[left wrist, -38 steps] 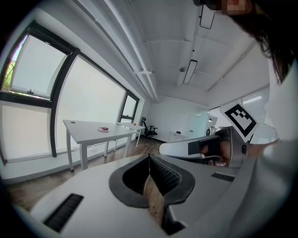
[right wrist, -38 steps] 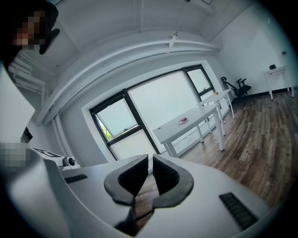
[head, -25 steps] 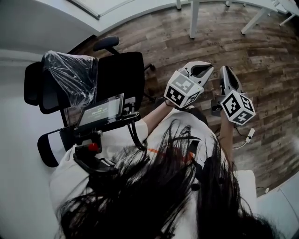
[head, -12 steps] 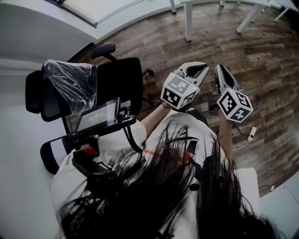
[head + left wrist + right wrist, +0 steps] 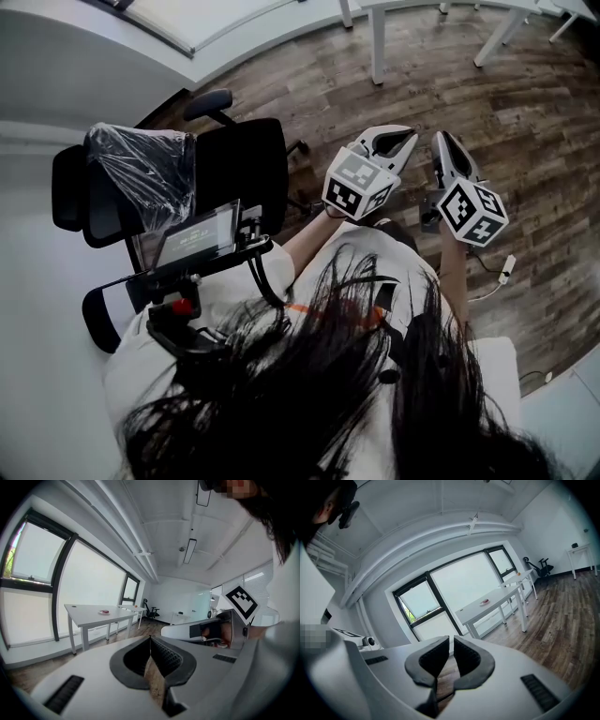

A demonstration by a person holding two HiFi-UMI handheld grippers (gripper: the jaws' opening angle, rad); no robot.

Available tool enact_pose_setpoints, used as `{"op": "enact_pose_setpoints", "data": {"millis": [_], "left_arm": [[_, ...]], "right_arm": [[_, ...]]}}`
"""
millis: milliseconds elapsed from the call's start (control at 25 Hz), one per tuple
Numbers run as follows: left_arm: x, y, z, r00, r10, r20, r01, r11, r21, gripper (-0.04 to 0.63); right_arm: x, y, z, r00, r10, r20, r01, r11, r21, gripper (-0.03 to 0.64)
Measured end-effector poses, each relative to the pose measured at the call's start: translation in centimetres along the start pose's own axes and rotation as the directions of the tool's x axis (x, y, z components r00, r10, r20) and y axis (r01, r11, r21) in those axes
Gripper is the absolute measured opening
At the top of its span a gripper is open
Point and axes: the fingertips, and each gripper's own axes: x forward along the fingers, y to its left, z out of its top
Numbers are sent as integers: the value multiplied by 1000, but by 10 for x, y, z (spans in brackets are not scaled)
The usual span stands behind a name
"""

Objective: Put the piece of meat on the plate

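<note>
Nearly nothing has moved since a second ago. Left gripper (image 5: 150, 639) and right gripper (image 5: 451, 641) are both pressed together, empty. A small reddish piece (image 5: 486, 602), probably the meat, lies on the white table (image 5: 505, 596), well apart: walk closer first, then open one gripper.

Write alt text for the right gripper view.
The right gripper is shut and empty, its jaws aimed across a wooden floor toward a white table beside large windows. A small plate holding something red sits on the table.
</note>
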Motion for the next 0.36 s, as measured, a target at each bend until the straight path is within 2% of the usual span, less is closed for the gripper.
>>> {"op": "enact_pose_setpoints", "data": {"millis": [360], "left_arm": [[0,6,3,1000,12,5,-12,1000,-3,6]], "right_arm": [[0,-4,1,1000,-9,0,9,1000,4,40]]}}
